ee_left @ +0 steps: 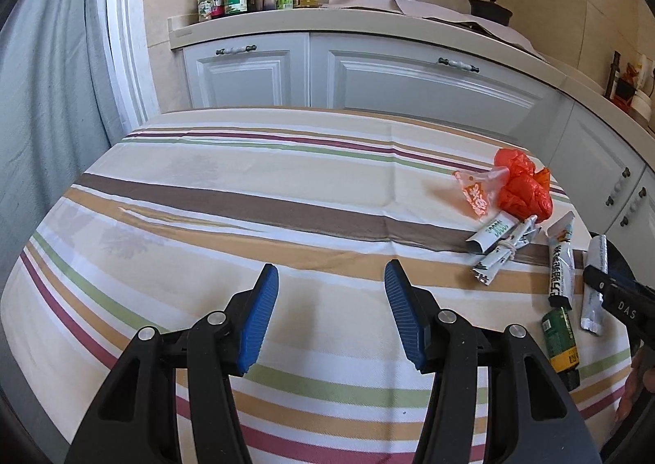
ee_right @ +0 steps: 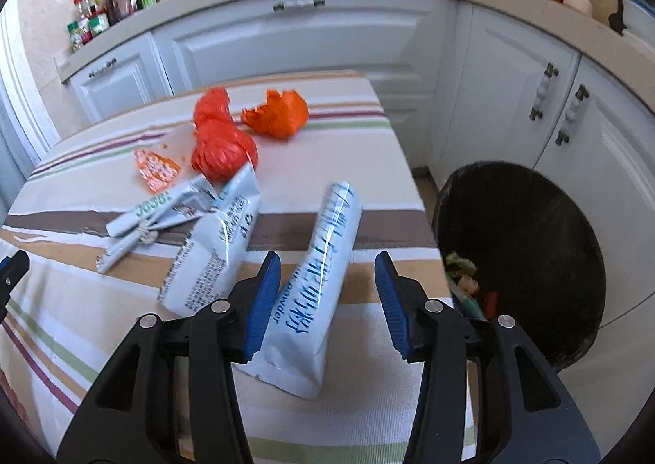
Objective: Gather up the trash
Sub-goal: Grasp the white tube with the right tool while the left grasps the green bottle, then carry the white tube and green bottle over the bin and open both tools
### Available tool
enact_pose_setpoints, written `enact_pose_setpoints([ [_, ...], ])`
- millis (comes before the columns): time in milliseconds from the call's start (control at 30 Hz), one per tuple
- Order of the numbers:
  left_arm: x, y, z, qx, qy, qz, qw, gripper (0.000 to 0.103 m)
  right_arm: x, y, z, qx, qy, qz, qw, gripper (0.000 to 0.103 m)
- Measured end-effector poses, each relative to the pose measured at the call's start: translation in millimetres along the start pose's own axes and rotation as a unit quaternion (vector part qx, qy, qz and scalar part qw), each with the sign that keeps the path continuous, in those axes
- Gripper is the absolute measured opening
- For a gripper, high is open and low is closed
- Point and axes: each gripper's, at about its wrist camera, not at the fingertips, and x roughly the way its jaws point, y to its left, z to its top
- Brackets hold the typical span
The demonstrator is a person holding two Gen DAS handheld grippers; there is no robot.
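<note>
White powder sachet (ee_right: 315, 284) lies lower centre on the striped tablecloth (ee_right: 368, 128), long axis pointing away, between the right gripper (ee_right: 327, 288)'s spread fingers; left gripper (ee_left: 331, 308) spread, empty, farther off.

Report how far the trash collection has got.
Done: a few scraps already lie in the black bin beside the table.
In hand: nothing is gripped; the right gripper is open around the white sachet, and the left gripper is open over bare cloth.
Left: the orange bags, the bundled wrappers, the other sachets and the green packet.
</note>
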Motion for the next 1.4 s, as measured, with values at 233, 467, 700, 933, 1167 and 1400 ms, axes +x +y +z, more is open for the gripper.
enact_pose_setpoints([
  [233,4,-10,-3,0.007,0.009,-0.012,0.9999,0.054,0,1,-2,-0.01,0.006,0.015,1.0,0.022],
  [467,-4,-41,-9,0.031,0.013,-0.038,0.9987,0.056,-23,-8,-5,-0.012,-0.028,0.022,0.999,0.02],
  [700,-17,-81,-17,0.057,0.012,-0.069,0.9959,0.057,-50,-34,-8,-0.006,-0.066,0.009,0.998,0.02],
  [933,-20,-119,-31,0.078,0.023,-0.089,0.9927,0.058,-66,-75,-15,0.021,-0.085,-0.003,0.996,0.02],
  [1167,-13,-145,-46,0.096,0.033,-0.087,0.991,0.058,-67,-103,-29,0.041,-0.082,-0.002,0.996,0.02],
  [1400,-8,-151,-48,0.104,0.042,-0.09,0.9897,0.029,-65,-111,-36,0.049,-0.079,0.002,0.996,0.02],
])
